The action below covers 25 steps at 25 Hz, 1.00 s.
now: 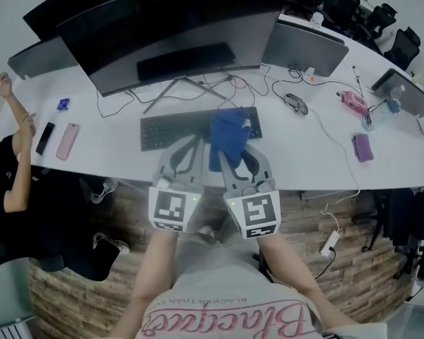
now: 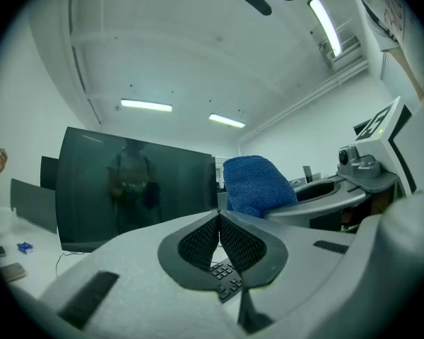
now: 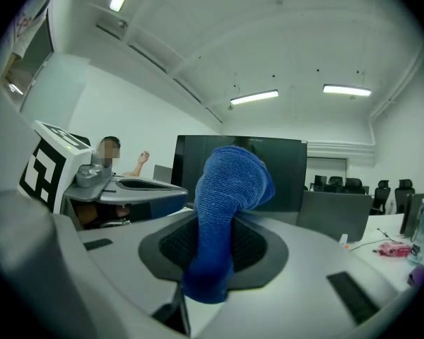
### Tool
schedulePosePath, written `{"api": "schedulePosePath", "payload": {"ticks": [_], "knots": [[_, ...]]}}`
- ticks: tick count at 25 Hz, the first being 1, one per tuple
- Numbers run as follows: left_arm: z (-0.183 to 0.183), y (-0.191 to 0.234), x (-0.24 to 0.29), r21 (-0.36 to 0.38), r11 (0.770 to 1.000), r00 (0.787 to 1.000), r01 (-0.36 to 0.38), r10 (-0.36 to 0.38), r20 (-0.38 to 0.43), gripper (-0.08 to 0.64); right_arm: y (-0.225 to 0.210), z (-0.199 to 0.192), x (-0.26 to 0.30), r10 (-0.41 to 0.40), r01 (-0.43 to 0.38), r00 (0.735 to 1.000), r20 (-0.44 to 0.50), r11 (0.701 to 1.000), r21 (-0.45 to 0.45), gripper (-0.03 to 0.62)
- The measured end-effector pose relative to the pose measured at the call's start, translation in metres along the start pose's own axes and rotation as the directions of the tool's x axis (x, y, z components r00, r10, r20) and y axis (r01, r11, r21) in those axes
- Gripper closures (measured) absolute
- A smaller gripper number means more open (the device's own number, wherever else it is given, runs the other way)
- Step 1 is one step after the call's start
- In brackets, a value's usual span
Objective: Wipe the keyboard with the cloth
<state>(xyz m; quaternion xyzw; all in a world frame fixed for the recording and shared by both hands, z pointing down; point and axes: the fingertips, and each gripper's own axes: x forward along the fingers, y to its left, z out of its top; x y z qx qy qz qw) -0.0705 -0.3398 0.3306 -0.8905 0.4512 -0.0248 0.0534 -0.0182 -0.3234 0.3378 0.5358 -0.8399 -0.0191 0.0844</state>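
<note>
Grip detail, both tools at the front edge of the bench (image 1: 304, 157). Right hand-held gripper (image 3: 213, 240): jaws clamped on the blue cloth (image 3: 226, 189), which is pinched between the ribbed pads; a short end hangs out behind the jaws and a thick folded bundle stands out beyond the tips. From the head view, that bundle lies ahead of this hand-held gripper, over the right part of the black keyboard (image 1: 175, 130); contact between cloth and keys cannot be confirmed. Left hand-held gripper (image 2: 219, 223): jaws closed with the pads meeting at the tips, nothing held between them. Keyboard keys show just below and beyond its tips, and the cloth appears just to its right. The two tools sit side by side, close together, both pointing toward the large dark monitor (image 1: 169, 30) behind the keyboard.
</note>
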Motion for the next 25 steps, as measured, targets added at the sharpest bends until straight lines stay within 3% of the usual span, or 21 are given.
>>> {"api": "schedulePosePath", "payload": {"ticks": [13,25], "knots": [[0.019,0.001,-0.026,0.017,1.000,0.998,-0.005,0.004,0.063,0.555,0.027,0.014,-0.007,0.001,0.000,1.000,0.029,0.999,-0.036,0.500],[0.033,-0.014,-0.023,0.029,0.999,0.996,-0.029,0.026,0.090,0.555,0.012,0.019,-0.017,0.007,-0.005,0.999,0.054,0.999,-0.032,0.500]]}}
